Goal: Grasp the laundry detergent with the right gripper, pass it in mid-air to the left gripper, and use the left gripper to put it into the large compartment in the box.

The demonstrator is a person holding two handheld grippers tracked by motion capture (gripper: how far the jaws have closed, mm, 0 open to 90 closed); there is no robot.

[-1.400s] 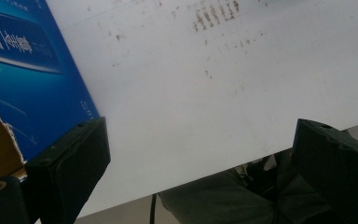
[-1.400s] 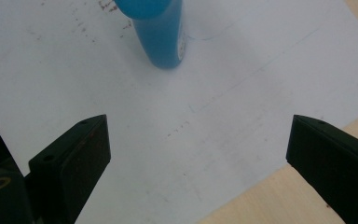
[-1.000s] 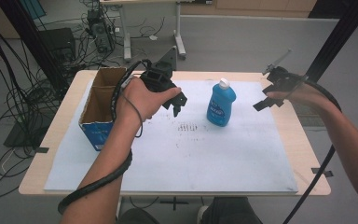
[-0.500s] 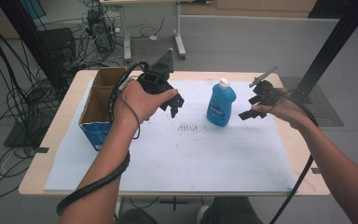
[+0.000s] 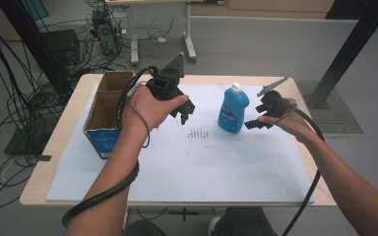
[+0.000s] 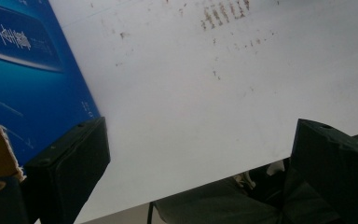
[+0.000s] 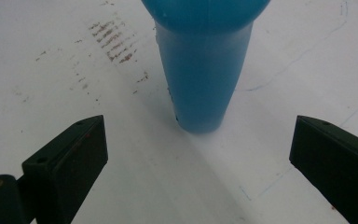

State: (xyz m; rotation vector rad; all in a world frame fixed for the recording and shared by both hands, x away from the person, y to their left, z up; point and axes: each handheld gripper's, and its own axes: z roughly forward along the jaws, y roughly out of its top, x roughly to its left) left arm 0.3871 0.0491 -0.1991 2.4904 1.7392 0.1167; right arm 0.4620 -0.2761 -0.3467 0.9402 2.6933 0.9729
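White sheet covering a wooden table. From left: open cardboard box; left gripper, jaws wide apart, empty; upright blue bottle; right gripper just beside it, jaws spread, empty.

The white sheet lay bare across its near half, open to either hand. The blue bottle stood upright just ahead of the right gripper, apparently untouched between wide jaws. The cardboard box walled the left edge beside the left gripper.
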